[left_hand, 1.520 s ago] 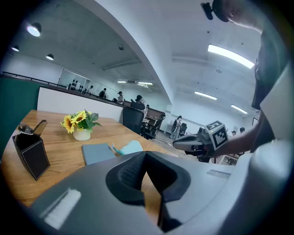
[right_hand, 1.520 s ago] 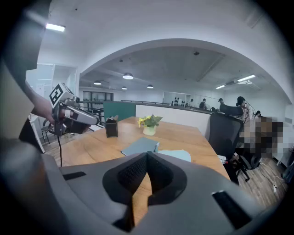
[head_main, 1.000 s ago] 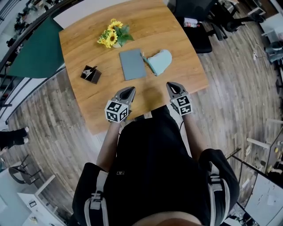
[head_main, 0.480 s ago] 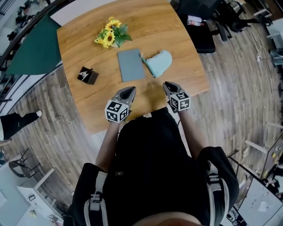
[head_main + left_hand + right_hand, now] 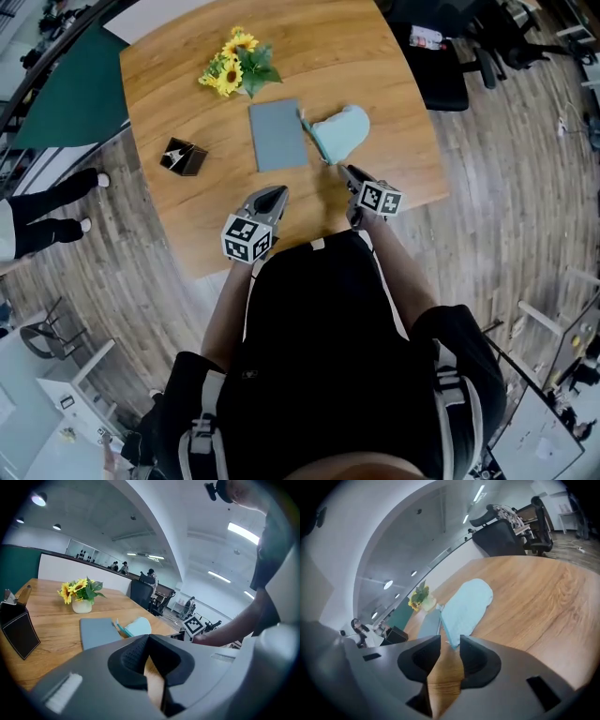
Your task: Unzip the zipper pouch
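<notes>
Head view: the zipper pouch is lying just right of the grey mat. Left gripper view: the left gripper is sitting with fingers clenched, empty. Right gripper view: the right gripper is opening its empty fingers right of the mat; I'd be aiming only for the pull.

Teal pouch just R of grey pad, prob. touching.

Left gripper jaws together, right gripper jaws opening, empty
</notes>
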`<state>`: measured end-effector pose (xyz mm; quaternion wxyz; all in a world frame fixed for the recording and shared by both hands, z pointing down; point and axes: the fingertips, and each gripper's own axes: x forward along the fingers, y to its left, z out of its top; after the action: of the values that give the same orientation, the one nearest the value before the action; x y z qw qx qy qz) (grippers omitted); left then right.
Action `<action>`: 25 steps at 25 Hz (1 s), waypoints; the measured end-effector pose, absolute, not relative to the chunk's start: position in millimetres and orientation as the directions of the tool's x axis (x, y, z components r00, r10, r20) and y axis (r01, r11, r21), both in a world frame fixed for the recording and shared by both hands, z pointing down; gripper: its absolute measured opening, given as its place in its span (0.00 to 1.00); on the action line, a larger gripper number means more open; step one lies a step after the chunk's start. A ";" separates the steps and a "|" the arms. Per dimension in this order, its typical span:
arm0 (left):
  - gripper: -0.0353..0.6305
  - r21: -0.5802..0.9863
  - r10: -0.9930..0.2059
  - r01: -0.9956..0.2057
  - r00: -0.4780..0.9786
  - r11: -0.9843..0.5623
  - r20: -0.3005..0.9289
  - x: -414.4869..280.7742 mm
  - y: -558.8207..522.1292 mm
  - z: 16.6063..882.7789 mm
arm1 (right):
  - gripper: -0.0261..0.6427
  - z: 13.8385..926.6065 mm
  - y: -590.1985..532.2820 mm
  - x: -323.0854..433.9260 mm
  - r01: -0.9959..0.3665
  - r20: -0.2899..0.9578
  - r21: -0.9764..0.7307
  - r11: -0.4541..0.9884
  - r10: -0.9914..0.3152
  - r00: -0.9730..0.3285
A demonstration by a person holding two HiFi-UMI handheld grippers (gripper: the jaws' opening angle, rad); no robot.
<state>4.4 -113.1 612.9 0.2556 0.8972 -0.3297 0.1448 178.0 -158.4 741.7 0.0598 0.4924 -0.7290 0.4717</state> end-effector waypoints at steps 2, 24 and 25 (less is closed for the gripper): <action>0.05 0.362 -0.515 -0.671 0.735 -0.647 0.441 5.8 -112.1 614.8 | 0.25 755.4 -161.0 178.2 -0.744 0.556 -0.668 0.019 -0.652 -0.516; 0.05 0.383 -0.510 -0.705 0.702 -0.597 0.497 1.8 -118.9 631.1 | 0.08 789.8 -202.3 157.0 -0.446 0.493 -0.859 -0.252 -0.641 -0.588; 0.05 0.382 -0.509 -0.704 0.702 -0.598 0.497 1.4 -118.9 631.8 | 0.08 786.8 -202.5 156.4 -0.438 0.482 -0.865 -0.244 -0.644 -0.594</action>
<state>1.4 -118.9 631.8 0.2852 0.8774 -0.3459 0.1709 156.4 -202.5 786.8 -0.0793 0.4436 -0.6097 0.6520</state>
